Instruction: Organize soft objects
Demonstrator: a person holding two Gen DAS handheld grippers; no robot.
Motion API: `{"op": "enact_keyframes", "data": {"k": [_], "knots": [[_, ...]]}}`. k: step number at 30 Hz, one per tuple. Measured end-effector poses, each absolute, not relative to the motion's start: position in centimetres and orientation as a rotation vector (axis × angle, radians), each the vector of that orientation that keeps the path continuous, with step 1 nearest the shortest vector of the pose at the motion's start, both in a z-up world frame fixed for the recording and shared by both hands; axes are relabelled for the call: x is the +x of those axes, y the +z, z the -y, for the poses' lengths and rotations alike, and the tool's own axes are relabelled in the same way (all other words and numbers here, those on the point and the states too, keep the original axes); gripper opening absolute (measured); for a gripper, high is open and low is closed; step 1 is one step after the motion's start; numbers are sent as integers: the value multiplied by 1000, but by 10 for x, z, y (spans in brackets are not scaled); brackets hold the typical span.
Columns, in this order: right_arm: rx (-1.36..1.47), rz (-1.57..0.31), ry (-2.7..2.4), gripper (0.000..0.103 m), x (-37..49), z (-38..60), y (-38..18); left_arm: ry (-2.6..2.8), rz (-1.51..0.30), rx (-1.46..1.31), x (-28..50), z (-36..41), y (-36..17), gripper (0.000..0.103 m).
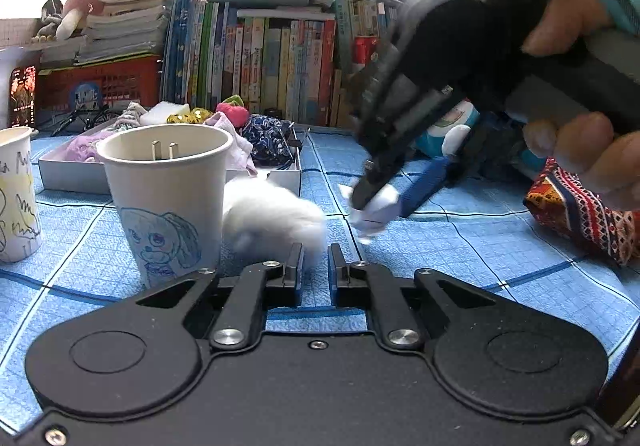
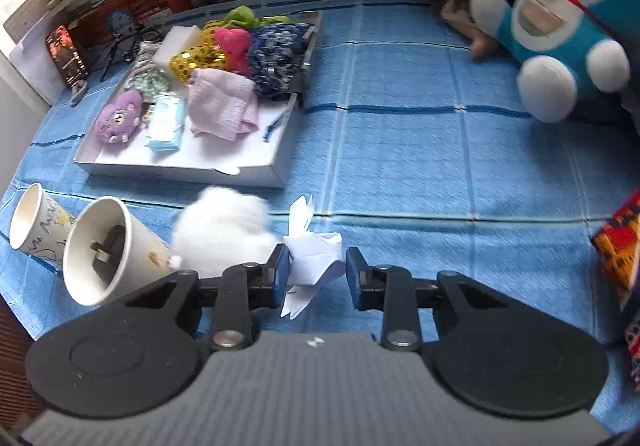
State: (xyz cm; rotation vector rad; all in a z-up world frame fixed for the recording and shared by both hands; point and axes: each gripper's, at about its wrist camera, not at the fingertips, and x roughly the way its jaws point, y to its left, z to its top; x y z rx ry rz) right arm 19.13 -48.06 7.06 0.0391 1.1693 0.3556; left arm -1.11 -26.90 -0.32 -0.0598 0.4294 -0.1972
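A white folded paper figure [image 2: 314, 252] lies on the blue cloth between the open fingers of my right gripper [image 2: 316, 268]; the left pad [image 2: 282, 264] is against it, the right pad stands apart. In the left wrist view the right gripper [image 1: 370, 205] points down at the paper [image 1: 374, 215]. A white fluffy ball [image 2: 222, 230] lies beside it, also in the left wrist view [image 1: 272, 217]. My left gripper [image 1: 314, 266] is low over the cloth, nearly closed and empty, just short of the ball. A white tray [image 2: 256, 171] holds several soft items.
Two paper cups [image 2: 104, 250] [image 2: 34, 221] stand left of the ball; the nearer one holds a plug. A Doraemon plush [image 2: 560, 29] sits at the back right. A patterned pouch [image 2: 620, 246] lies at the right edge. Books line the back.
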Motion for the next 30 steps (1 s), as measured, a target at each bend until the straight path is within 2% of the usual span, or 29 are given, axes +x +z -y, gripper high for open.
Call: {"op": "enact_keyframes", "data": {"k": [2, 4, 6, 15, 19, 21, 23, 25, 29, 30], "knots": [[67, -1168, 333, 36, 192, 487, 70, -177, -432, -68, -13, 269, -3, 19], [101, -1164, 323, 36, 193, 493, 69, -135, -433, -79, -12, 269, -3, 43], [103, -1155, 313, 36, 195, 494, 69, -85, -420, -69, -10, 273, -2, 52], [172, -1155, 307, 37, 200, 503, 61, 2, -479, -151, 18, 279, 2, 59], [189, -1156, 297, 37, 200, 508, 58, 27, -500, -223, 26, 278, 5, 66], [195, -1156, 293, 37, 199, 510, 56, 49, -504, -244, 29, 278, 6, 65], [203, -1155, 295, 37, 198, 511, 55, 75, -506, -290, 31, 276, 6, 59], [203, -1153, 296, 37, 197, 512, 55, 96, -505, -330, 34, 270, 5, 40], [205, -1138, 302, 37, 196, 511, 56, 82, -492, -359, 32, 263, 3, 37], [205, -1136, 302, 37, 196, 510, 57, 74, -486, -355, 31, 263, 3, 32]]}}
